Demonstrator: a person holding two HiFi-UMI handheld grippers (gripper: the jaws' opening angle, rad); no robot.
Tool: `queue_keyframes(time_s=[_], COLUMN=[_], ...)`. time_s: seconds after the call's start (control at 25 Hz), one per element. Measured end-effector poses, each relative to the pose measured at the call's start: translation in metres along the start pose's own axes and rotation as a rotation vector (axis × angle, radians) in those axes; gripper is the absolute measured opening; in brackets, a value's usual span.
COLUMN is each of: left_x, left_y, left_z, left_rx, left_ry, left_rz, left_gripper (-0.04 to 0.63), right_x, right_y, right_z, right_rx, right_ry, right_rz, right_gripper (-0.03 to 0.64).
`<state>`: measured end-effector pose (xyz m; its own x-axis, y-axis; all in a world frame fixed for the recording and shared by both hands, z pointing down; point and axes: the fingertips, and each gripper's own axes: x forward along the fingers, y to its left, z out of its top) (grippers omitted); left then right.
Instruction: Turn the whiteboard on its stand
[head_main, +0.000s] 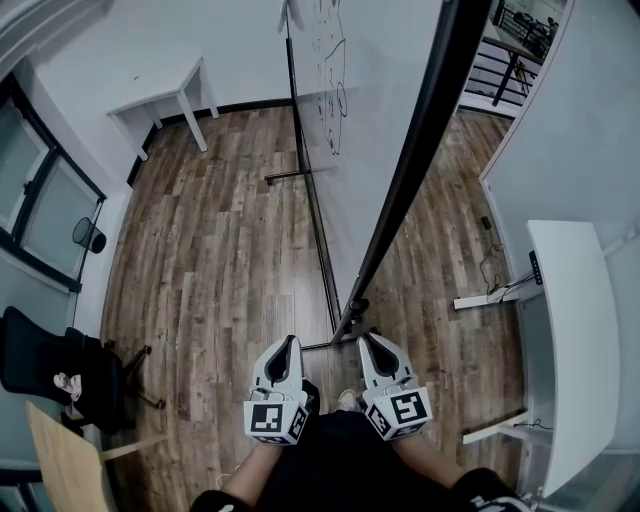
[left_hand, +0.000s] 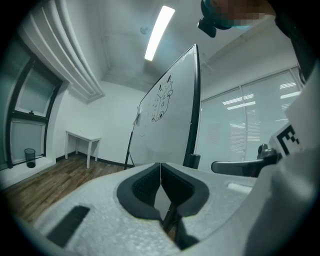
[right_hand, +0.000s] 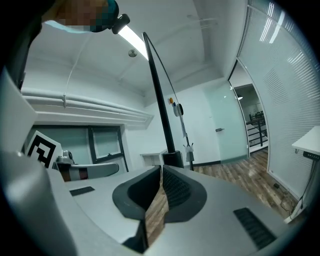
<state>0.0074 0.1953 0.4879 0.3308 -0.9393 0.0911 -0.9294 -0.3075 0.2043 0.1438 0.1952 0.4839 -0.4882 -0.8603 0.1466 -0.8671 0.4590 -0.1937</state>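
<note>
Because both claws sit low and close to the person's body, they come first. The white plastic left claw (head_main: 289, 344) has its dark padded jaws pressed together with nothing between them. The matching right claw (head_main: 369, 342) is likewise closed and empty, only floorboards showing through the slit behind its pads. Neither touches anything.

Just beyond their tips stands the tall white whiteboard (head_main: 375, 120) in its black frame, on a black metal stand (head_main: 355, 305) whose foot rests on the brown wood-plank floor (head_main: 220, 250). The board is edge-on to the person. Its long axis runs straight away from the claws, and its near black frame edge (head_main: 420, 150) rises between the two, somewhat closer to the right claw. That edge looks like the likely place to push or grip, the right claw having the shorter reach.

Farther off, a small white table (head_main: 165, 90) stands by the far wall.
</note>
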Motion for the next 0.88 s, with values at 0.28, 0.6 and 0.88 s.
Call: queue_keyframes(time_s=[0.28, 0.6, 0.88], left_x=[0.0004, 0.0021, 0.0003], left_y=[-0.0022, -0.0011, 0.0003], left_z=[0.0002, 0.0019, 0.0021], left_rx=[0.006, 0.008, -0.007], left_ry=[0.000, -0.005, -0.007], left_rz=[-0.001, 0.000, 0.021], left_gripper=[0.018, 0.018, 0.018], right_x=[-0.0005, 0.0002, -0.0003], right_y=[-0.0012, -0.0030, -0.0029], right_z=[-0.0015, -0.0016, -0.0033], right_rx=[-0.012, -0.015, -0.010], right_ry=[0.002, 0.005, 0.009], right_rz=[-0.007, -0.012, -0.007], right_gripper=[0.021, 0.021, 0.020])
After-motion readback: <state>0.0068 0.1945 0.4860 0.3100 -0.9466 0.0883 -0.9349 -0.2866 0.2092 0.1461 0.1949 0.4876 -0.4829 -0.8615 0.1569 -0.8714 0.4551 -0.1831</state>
